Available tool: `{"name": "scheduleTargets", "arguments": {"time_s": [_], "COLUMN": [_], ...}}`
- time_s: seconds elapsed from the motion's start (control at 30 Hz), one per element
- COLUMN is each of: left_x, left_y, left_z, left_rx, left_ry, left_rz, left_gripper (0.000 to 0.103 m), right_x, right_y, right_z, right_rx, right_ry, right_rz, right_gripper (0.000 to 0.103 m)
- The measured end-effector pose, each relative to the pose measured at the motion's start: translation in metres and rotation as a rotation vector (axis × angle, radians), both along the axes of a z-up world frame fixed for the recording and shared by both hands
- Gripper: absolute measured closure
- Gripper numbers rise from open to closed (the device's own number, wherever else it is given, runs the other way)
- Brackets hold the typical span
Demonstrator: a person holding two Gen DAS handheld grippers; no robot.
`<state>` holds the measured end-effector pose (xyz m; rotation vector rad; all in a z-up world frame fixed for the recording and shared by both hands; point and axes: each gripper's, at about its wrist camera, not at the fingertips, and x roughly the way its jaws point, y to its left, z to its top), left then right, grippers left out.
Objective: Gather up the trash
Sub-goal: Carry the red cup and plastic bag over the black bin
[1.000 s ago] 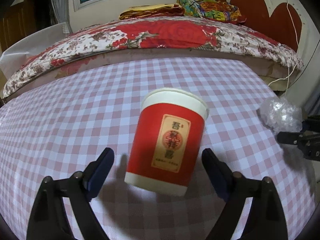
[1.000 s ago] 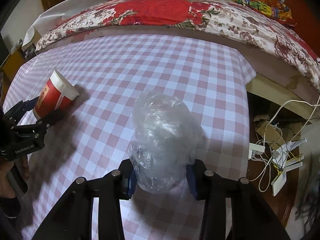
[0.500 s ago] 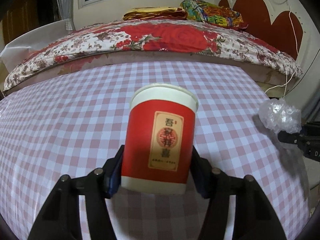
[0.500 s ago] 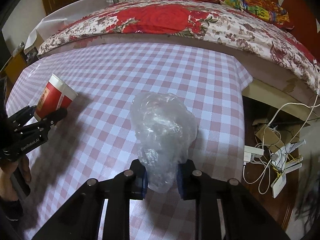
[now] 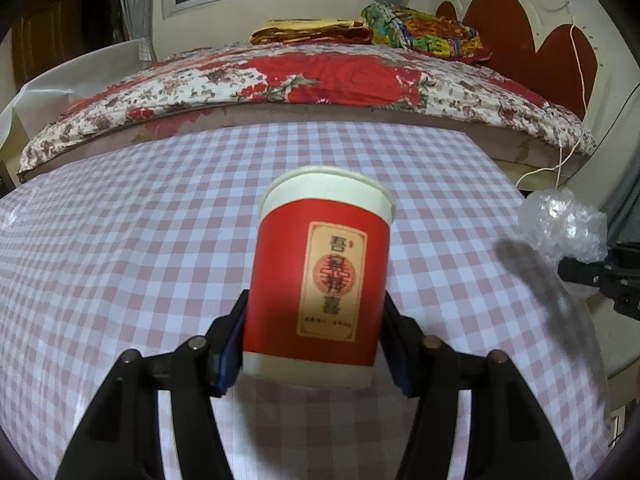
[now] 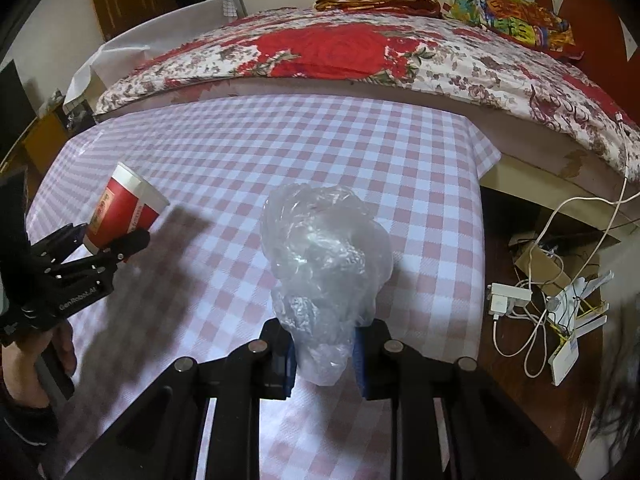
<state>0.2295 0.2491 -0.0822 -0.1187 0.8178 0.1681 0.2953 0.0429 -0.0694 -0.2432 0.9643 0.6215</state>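
Left wrist view: the left claw (image 5: 314,344) clamps the red paper cup (image 5: 320,280), its inside hidden. The right claw (image 6: 324,354) pinches the crumpled plastic bag (image 6: 324,256); its contents are unclear.

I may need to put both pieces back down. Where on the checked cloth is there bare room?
The checked cloth lies bare between the paper cup in the left tool and the bed edge, also between both tools. Crowded: the low table right of the plastic wad, in the right tool, with cables and chargers.
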Motion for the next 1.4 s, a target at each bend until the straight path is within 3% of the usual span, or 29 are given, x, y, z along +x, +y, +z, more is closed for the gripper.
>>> {"name": "scheduleTargets", "arguments": {"time_s": [0.6, 1.4], "left_x": [-0.052, -0.075], "left_y": [-0.038, -0.168], "left_z": [0.035, 0.051], "left_rx": [-0.026, -0.045], "left_ry": [-0.059, -0.072], "left_rz": [-0.040, -0.282], "left_gripper": [0.043, 0.043], "right_x": [-0.069, -0.132], "right_y": [-0.044, -0.174], "right_z": [0.038, 0.047], "right_rx": [0.048, 0.086], "right_ry": [-0.074, -0.112], "right_rz": [-0.023, -0.231], "right_gripper": [0.079, 0.079]}}
